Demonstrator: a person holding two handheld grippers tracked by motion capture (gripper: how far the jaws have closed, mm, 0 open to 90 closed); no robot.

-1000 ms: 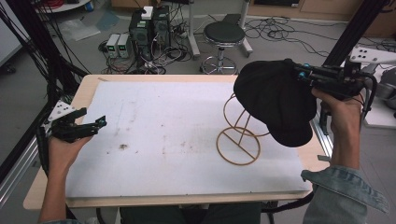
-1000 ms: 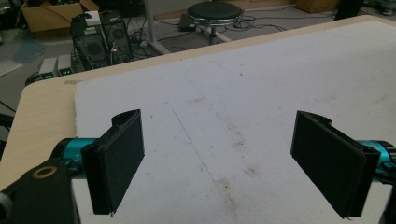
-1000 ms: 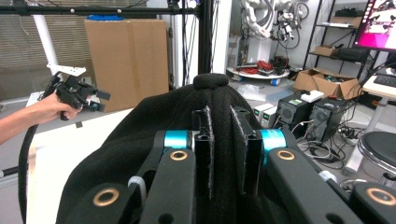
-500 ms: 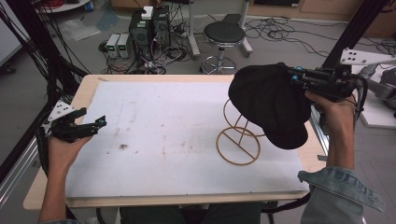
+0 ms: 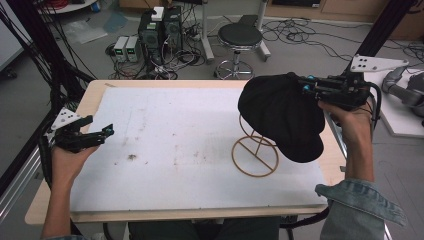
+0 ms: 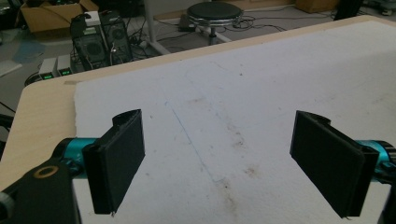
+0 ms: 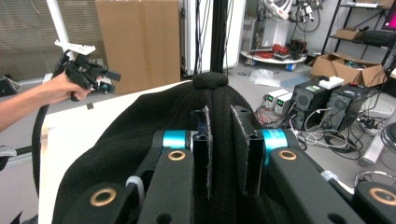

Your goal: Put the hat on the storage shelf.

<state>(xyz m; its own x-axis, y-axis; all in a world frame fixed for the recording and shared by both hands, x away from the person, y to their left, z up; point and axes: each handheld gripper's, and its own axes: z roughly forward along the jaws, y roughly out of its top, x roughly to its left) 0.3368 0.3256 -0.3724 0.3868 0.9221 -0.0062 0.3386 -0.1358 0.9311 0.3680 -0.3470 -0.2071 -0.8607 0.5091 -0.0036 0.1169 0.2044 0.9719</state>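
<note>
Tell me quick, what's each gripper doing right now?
Left gripper: open, holding nothing, over the white board.
Right gripper: closed on the black hat.

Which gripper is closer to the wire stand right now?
Right. The right gripper, shut on the black cap, hangs just above the wire stand; the left gripper, open, sits across the table near its left edge.

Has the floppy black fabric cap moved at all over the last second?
Yes. The floppy black fabric cap, pinched by the right gripper, has drifted slightly left and up, covering more of the tan wire hat stand, which stayed put.
</note>
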